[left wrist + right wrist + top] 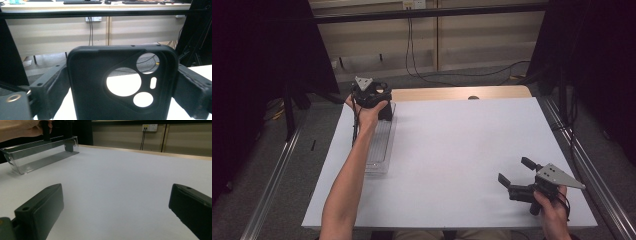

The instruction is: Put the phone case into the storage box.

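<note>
- My left gripper (384,107) clamps a black phone case (122,85) between both jaws, upright, at the far end of a clear plastic tray (379,150) on the table's (462,150) left side.
- My right gripper (514,172) hangs wide apart, holding nothing, near the table's front right corner.
- Risk, as I judge it: the soft case could flex and slip out, or catch the tray wall and drag it.
</note>
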Tool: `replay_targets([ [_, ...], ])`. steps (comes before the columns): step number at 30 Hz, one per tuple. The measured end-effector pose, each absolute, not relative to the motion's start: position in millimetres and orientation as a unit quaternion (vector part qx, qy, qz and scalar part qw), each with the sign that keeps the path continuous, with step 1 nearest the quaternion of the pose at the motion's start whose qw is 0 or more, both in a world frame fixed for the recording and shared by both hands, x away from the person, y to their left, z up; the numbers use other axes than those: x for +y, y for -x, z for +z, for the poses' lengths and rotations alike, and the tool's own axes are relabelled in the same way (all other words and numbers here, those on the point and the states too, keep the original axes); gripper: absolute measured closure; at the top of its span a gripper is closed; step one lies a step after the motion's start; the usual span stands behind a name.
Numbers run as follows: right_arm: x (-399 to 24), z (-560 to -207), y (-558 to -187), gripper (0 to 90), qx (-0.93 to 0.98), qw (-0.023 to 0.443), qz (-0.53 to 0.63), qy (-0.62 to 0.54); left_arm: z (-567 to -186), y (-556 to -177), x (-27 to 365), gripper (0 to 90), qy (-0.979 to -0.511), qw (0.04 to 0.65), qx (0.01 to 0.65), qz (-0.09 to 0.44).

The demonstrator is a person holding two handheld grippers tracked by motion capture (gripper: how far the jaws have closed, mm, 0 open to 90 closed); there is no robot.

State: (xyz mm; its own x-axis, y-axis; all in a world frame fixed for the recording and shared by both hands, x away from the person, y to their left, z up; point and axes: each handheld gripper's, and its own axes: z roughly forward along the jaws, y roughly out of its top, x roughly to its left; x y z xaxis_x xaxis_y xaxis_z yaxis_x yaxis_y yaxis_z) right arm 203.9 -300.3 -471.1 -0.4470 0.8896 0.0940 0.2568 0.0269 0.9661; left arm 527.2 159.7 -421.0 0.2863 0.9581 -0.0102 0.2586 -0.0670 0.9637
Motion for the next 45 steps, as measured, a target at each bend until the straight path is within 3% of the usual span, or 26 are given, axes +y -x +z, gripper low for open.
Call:
replay_targets([
  [31, -300, -472, -204, 0.0, 0.657, 0.286, 0.546, -0.434, -422, -536, 155, 7.9, -0.625, 0.499, 0.469, 0.375],
  [45, -301, -472, -204, 0.0, 0.658, 0.285, 0.547, -0.432, -420, -539, 155, 3.5, -0.625, 0.509, 0.464, 0.368],
])
